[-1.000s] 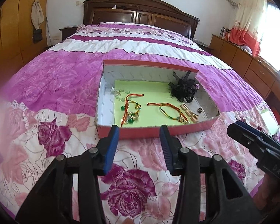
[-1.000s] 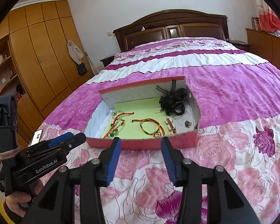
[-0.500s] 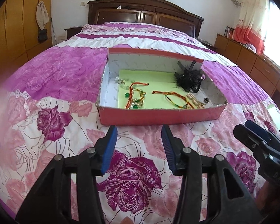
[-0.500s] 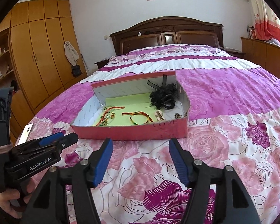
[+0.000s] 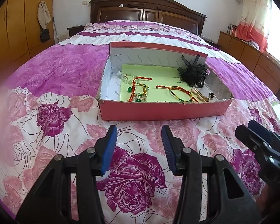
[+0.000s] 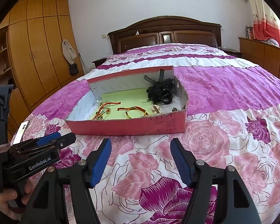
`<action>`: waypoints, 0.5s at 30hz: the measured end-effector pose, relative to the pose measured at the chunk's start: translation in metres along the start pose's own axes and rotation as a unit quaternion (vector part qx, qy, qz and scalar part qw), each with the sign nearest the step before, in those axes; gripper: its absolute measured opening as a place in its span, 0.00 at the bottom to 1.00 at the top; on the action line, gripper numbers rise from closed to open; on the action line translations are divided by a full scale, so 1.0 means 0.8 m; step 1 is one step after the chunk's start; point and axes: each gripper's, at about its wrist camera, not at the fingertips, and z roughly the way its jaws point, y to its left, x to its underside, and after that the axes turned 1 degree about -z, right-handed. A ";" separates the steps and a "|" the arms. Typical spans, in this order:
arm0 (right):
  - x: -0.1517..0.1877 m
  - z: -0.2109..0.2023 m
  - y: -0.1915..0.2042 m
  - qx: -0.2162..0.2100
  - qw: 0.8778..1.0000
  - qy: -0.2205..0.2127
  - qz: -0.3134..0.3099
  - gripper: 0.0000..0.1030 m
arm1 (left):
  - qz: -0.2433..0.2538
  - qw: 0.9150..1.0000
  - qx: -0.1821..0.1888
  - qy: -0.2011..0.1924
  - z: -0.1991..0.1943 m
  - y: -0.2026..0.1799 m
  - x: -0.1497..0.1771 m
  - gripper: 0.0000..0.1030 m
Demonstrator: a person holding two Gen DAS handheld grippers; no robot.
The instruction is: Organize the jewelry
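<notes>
Spread across the whole foreground is a bed with a pink and purple rose-print quilt [image 5: 52, 115], and both tools hover above it short of the box. Nearest in the left wrist view, the left gripper [image 5: 139, 136] has its blue-padded fingers [image 5: 110, 147] apart with only quilt between them. In the right wrist view the right gripper [image 6: 140, 149] has just been opening; its fingers [image 6: 180, 160] stand wider apart, likewise with nothing between them. A hand [image 6: 7, 201] grips the left tool's handle at that view's lower left. Just beyond the fingertips lies an open red cardboard box [image 5: 164, 110] with white inner walls and a pale green paper lining. On the lining, toward the left, sits a red-orange cord bracelet with green beads [image 5: 138, 91], with a red and yellow braided cord bracelet [image 5: 177, 92] beside it near the middle. Small gold-toned clips [image 5: 198, 96] and a tiny dark round piece [image 5: 211, 94] lie near the right front corner. A black ribbon hair accessory [image 5: 194, 72] fills the far right corner. Farther back stand a dark wooden headboard [image 6: 166, 33] and an orange-brown wooden wardrobe [image 6: 37, 50].
</notes>
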 end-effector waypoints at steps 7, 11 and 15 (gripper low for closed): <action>0.000 0.000 0.000 -0.001 1.000 0.000 -0.001 0.66 | 0.004 1.000 -0.002 -0.005 -0.001 -0.001 0.000 0.40; 0.002 0.001 -0.001 -0.001 1.000 0.001 -0.001 0.66 | 0.007 1.000 -0.003 -0.007 -0.002 -0.003 -0.001 0.40; 0.002 0.001 -0.001 -0.001 1.000 0.001 0.000 0.66 | 0.008 1.000 -0.004 -0.008 -0.002 -0.003 -0.001 0.40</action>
